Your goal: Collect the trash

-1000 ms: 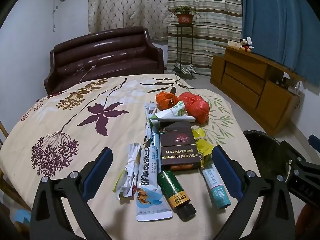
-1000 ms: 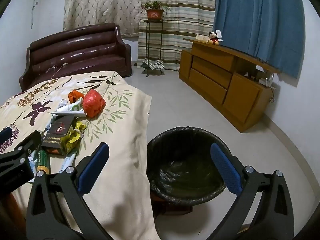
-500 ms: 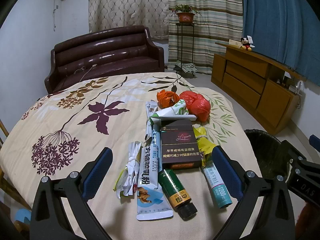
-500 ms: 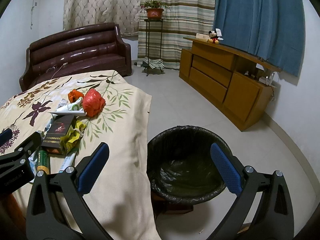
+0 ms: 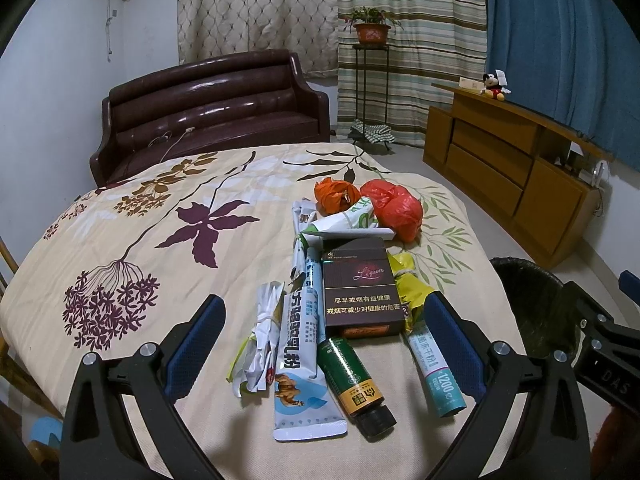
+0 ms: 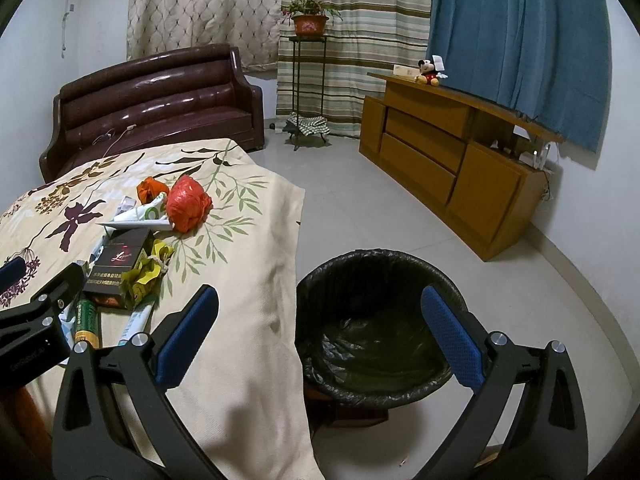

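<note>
A pile of trash lies on the floral tablecloth (image 5: 168,264): a dark cigarette box (image 5: 360,288), a green bottle (image 5: 352,384), a white-blue sachet (image 5: 300,360), a teal tube (image 5: 436,372), crumpled white paper (image 5: 260,340), a yellow wrapper (image 5: 412,284), a red bag (image 5: 394,208) and an orange bag (image 5: 334,196). My left gripper (image 5: 320,344) is open and empty, hovering over the near end of the pile. My right gripper (image 6: 320,336) is open and empty, above the black-lined trash bin (image 6: 380,328) beside the table. The pile also shows in the right wrist view, with the red bag (image 6: 188,202) farthest.
A brown leather sofa (image 5: 212,120) stands behind the table. A wooden cabinet (image 6: 448,152) runs along the right wall, with a plant stand (image 6: 308,80) by the curtains. The cloth hangs over the table edge (image 6: 256,360) next to the bin.
Both views have shifted only slightly; the left gripper has drawn back a little from the pile. Both grippers stay open and empty.
</note>
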Motion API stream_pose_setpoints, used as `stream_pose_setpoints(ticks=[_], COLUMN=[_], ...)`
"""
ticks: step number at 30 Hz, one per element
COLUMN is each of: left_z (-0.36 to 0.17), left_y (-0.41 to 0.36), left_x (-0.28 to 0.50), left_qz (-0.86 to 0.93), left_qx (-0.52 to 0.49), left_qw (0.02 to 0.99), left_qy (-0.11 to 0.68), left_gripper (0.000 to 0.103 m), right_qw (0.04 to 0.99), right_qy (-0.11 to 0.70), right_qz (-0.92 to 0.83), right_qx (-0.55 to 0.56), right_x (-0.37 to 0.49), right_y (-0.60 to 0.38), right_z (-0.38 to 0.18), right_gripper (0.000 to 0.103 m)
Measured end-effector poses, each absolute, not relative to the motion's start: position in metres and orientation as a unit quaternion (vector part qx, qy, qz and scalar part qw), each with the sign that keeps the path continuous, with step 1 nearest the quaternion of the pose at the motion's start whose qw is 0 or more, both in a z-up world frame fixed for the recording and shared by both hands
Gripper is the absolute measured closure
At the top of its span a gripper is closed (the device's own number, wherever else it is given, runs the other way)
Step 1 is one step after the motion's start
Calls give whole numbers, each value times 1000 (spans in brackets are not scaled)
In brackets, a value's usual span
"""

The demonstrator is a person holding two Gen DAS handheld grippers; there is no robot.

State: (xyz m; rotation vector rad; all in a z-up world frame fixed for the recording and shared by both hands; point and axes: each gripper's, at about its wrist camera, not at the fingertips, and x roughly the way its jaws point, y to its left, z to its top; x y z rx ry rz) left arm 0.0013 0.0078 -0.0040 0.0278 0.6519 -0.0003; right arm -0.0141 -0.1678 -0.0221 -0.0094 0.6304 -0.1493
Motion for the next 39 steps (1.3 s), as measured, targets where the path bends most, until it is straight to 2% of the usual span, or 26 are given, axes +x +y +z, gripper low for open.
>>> stream_pose_setpoints(ticks=[39], left_z=[-13], left_y=[7], left_x=[3], left_qz=[2], left_qx=[16], left_qw=[945], left_qy=[328], left_gripper=[6], right_qw=[946], right_qy=[315], right_qz=[-71], right_qx=[-1], right_x=[-12], right_y=[-167], right_z=[-26], right_gripper=[4])
